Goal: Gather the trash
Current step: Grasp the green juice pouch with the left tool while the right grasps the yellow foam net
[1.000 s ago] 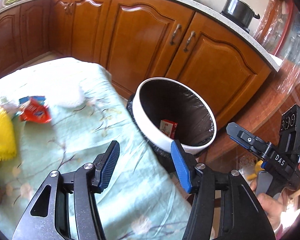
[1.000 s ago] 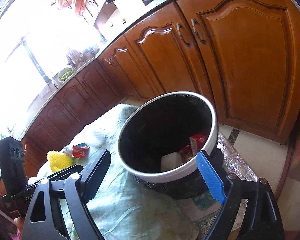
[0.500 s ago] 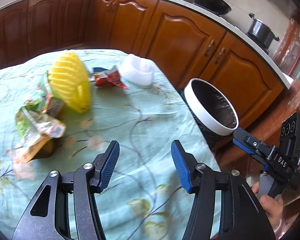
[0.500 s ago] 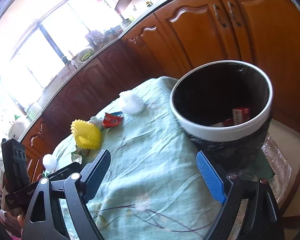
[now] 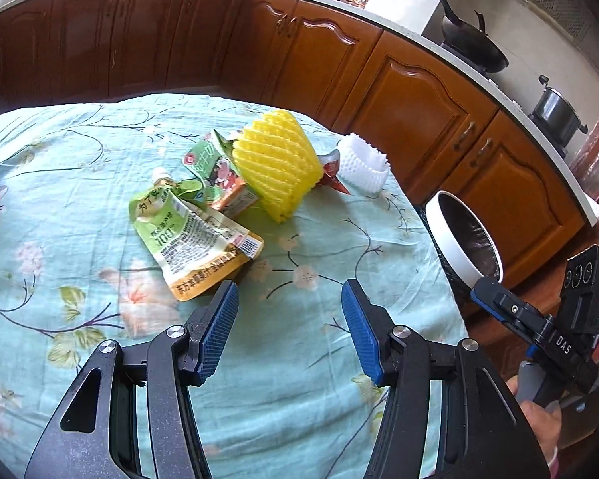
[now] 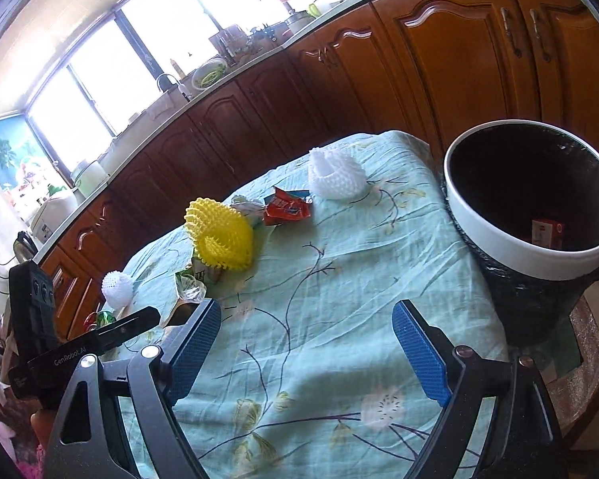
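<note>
kitchen | brown wood cabinets [image 6: 451, 60] | bright windows [image 6: 112, 76] | table w/ floral teal cloth [image 5: 299, 359]

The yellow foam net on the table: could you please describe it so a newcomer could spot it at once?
On the floral tablecloth, look to the trash pile near the middle. The yellow foam net lies there against the green pouches; it alone is bright yellow and ribbed, unlike the white foam net beside it.

Home kitchen, wooden cabinets [image 5: 415, 111], wok [image 5: 471, 46] and pot [image 5: 557, 109] on stove, countertop sink [image 6: 171, 88]
</note>
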Demonstrator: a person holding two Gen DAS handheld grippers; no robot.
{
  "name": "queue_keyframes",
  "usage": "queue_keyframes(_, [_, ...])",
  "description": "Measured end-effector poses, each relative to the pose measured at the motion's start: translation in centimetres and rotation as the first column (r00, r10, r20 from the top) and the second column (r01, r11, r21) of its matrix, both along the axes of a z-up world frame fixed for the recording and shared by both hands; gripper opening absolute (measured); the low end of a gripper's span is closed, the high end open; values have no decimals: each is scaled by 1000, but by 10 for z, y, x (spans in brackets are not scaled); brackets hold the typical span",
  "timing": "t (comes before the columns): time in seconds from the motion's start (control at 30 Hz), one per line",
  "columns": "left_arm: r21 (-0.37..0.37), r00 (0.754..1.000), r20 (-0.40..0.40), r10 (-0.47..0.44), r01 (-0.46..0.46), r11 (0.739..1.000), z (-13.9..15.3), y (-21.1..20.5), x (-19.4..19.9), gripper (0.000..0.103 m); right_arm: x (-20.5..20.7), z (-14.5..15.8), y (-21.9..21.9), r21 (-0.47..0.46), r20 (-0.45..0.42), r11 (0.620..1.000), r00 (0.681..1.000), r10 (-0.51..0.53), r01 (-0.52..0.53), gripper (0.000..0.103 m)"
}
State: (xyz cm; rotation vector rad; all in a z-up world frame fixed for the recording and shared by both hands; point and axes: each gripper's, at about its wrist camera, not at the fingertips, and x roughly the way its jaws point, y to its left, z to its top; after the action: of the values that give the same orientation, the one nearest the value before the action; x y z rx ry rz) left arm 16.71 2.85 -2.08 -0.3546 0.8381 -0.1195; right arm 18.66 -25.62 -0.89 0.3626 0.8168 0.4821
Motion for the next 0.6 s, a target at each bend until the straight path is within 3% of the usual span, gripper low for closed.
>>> queue_keyframes(0.33, [-31, 995, -36, 92, -93, 995, -3, 40, 16, 54, 20, 9, 46, 26, 14, 994, 994, 106, -106, 89])
queue_keyframes(0.6, [11, 992, -72, 103, -102, 995, -12, 48, 48, 54, 65, 10, 86, 85, 10, 981, 985, 173, -173, 89])
